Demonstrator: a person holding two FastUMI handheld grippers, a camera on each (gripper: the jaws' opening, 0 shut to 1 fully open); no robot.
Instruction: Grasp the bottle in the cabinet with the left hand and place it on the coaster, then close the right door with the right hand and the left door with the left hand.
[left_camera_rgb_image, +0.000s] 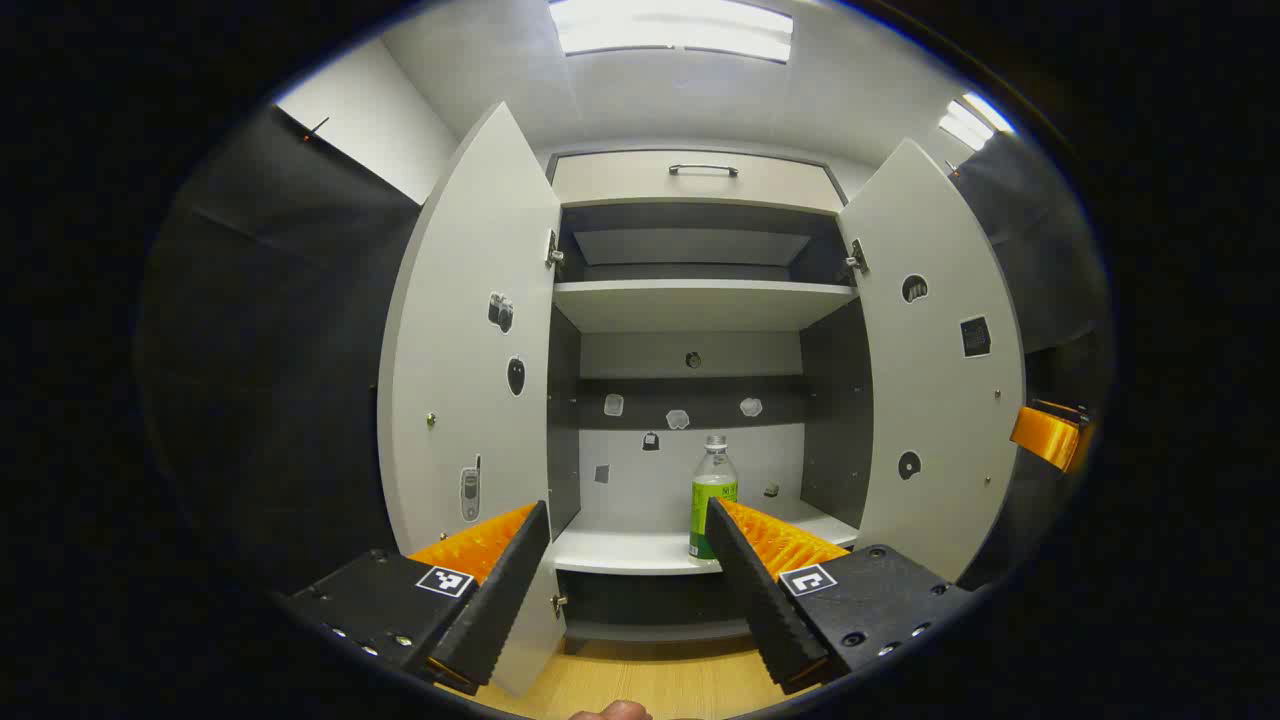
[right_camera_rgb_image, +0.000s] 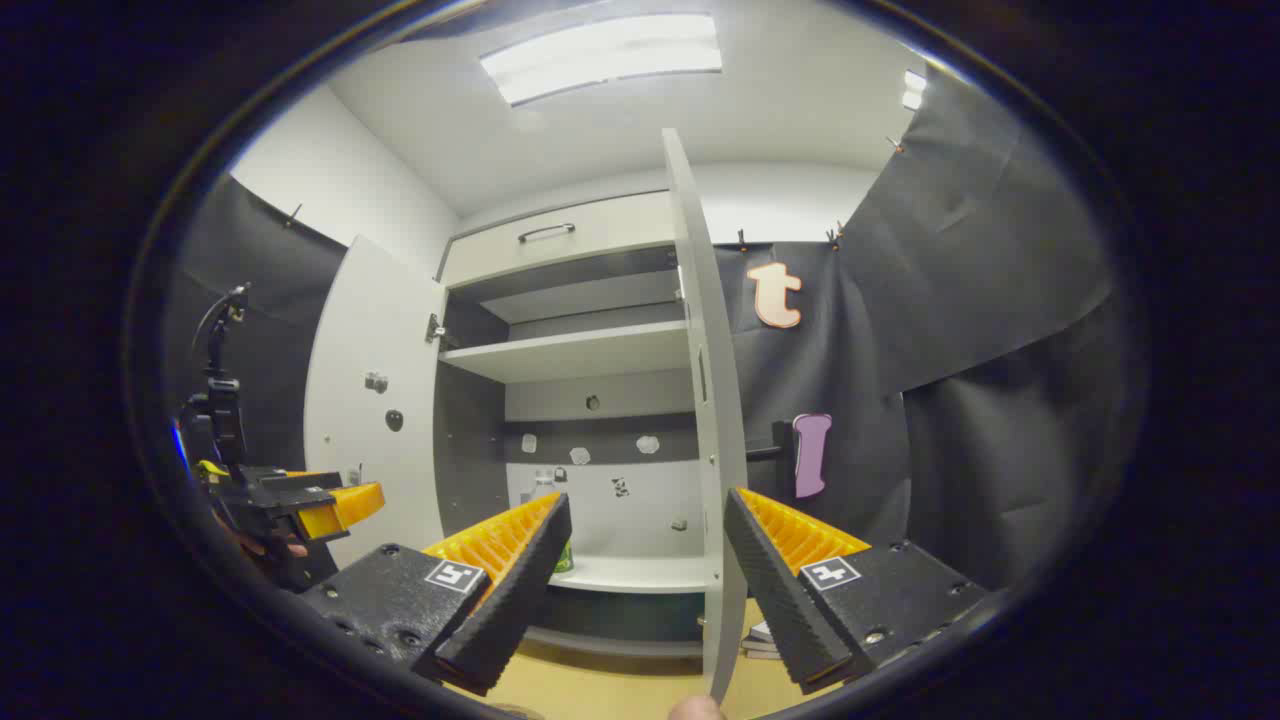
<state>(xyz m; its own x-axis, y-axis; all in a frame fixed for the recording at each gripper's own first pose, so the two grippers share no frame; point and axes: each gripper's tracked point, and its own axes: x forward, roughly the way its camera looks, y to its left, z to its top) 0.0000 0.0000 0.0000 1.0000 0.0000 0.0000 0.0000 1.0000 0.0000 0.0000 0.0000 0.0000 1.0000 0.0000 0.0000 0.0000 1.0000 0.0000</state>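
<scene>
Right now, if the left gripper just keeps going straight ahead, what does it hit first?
Probably the bottle on the cabinet's lower shelf; it stands slightly right of the left gripper centre line, so depth permitting, the right finger meets it first.

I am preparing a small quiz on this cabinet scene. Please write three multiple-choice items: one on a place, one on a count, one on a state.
1. Where does the clear plastic bottle with the green label stand?
A. lowest shelf
B. upper shelf
C. floor

2. How many doors of the white cabinet are open?
A. none
B. one
C. two

3. What is the state of the left gripper?
A. shut on the bottle
B. open, holding nothing
C. shut on a door

Answers:
1 A, it stands on the bottom board.
2 C, the left door and right door both swing outward.
3 B, its fingers are spread apart before the cabinet.
</scene>
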